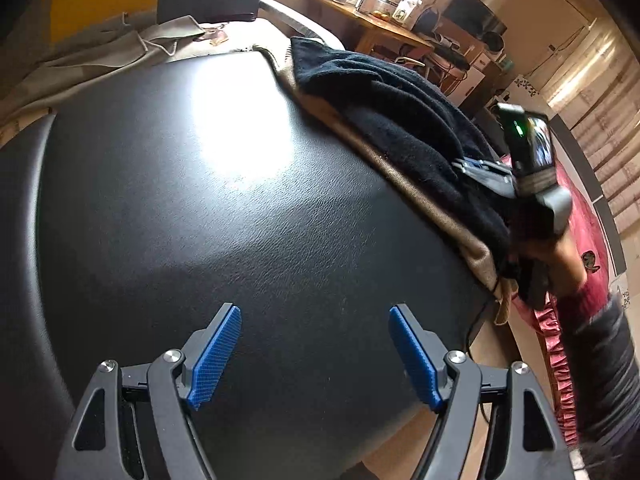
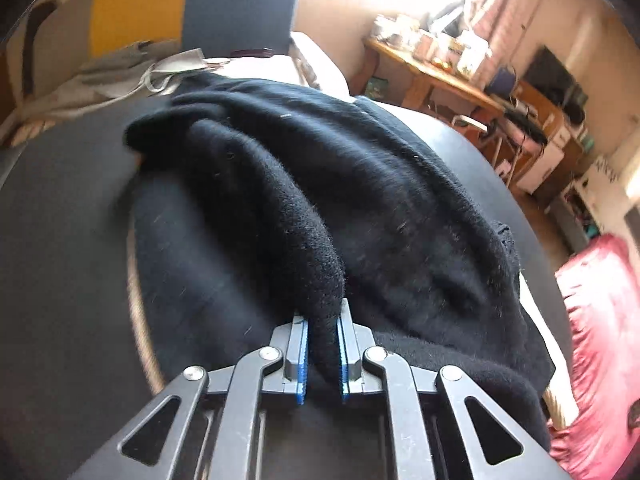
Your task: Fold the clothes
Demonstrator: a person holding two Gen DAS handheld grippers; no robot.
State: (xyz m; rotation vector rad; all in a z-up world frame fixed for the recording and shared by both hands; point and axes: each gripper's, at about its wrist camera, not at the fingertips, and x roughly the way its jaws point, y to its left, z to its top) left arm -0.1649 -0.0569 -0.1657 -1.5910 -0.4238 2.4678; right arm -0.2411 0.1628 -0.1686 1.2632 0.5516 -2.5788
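- Garment position decides the coming move: the black knit garment [image 2: 320, 184] lies bunched along the right edge of the black surface [image 1: 200, 200], on top of a tan cloth [image 1: 420, 196] whose border shows beside it.
- Its long axis runs from the near right corner of the surface toward the far edge, with ridged folds following the same line.
- From the right claw [image 2: 322, 354], the garment stretches straight ahead and away, so any pull or lift starts at its near end.
- From the left claw [image 1: 316, 354], the garment lies off to the right and farther up the surface, well apart, with only bare surface beneath the pads.
- The right hand is clearly the nearer one; the left would, in my judgement, have to cross toward the right edge to take a second hold.
- The right claw is pressed nearly together and pinches a raised fold of the black knit garment; the fabric fills the narrow gap between its blue pads [image 2: 303, 360].
- The left claw stands spread wide, its blue pads holding and touching nothing.
- In the left wrist view, the right claw's body and the person's sleeve [image 1: 600, 360] show at the garment's near end, by the surface's right edge.
- A grey cloth [image 1: 120, 44] sits heaped beyond the far edge, untouched, and a pink fabric [image 2: 600, 340] lies off the right side, below surface level.
- Folding looks barely begun: the garment is still rumpled, not spread flat.
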